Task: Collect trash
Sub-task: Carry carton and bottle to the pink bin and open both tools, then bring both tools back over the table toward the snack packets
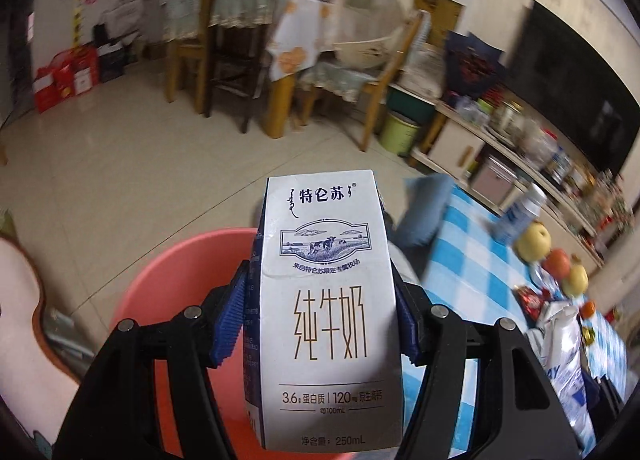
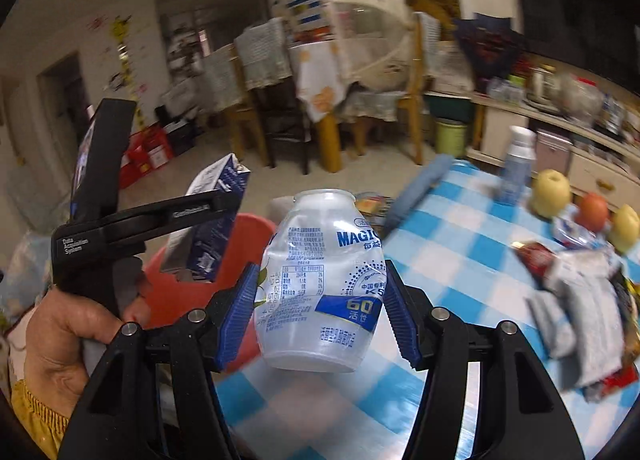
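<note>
Over the pink basin, the milk carton sits upright between the pads of the left gripper, clamped at mid-body on its narrow sides. It is probably empty, so light, its card walls stiff enough to grip but liable to buckle under a hard squeeze. Beside it, above the edge of the blue-checked table, the right gripper is closed on a dented translucent drink bottle. That thin plastic looks light, soft and a little slick; the waist is the sensible hold. Fruit, wrappers and a spray bottle lie further along the table.
</note>
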A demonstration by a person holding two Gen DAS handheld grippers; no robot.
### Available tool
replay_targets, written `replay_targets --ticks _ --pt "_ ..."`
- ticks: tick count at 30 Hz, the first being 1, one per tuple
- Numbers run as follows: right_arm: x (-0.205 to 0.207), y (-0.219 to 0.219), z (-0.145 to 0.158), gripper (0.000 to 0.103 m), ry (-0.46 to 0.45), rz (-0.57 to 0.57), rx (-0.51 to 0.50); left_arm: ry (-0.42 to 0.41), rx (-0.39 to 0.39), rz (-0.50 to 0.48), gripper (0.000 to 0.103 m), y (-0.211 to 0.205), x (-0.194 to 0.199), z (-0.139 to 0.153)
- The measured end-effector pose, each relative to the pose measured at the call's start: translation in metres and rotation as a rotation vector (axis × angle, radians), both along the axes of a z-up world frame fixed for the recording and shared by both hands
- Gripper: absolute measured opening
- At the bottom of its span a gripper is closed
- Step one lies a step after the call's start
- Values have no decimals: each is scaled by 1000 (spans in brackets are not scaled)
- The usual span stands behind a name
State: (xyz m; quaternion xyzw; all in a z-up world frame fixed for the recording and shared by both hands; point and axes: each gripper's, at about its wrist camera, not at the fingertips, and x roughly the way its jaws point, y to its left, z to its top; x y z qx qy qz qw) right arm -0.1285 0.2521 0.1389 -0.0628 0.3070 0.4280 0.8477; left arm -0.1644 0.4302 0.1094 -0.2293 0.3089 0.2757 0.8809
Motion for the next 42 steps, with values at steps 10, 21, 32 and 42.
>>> replay_targets --ticks 10,21,32,42 --pt "-8 94 -45 80 64 95 -74 31 -61 147 84 61 -26 -18" --pt "-13 38 -37 91 43 -82 -80 -76 71 78 89 38 -22 -2" --pt "-26 -23 -52 93 3 -168 -192 -111 102 -58 89 -9 4 9" --pt "-28 -73 -56 93 -1 -229 -180 -152 105 -166 89 -54 24 12"
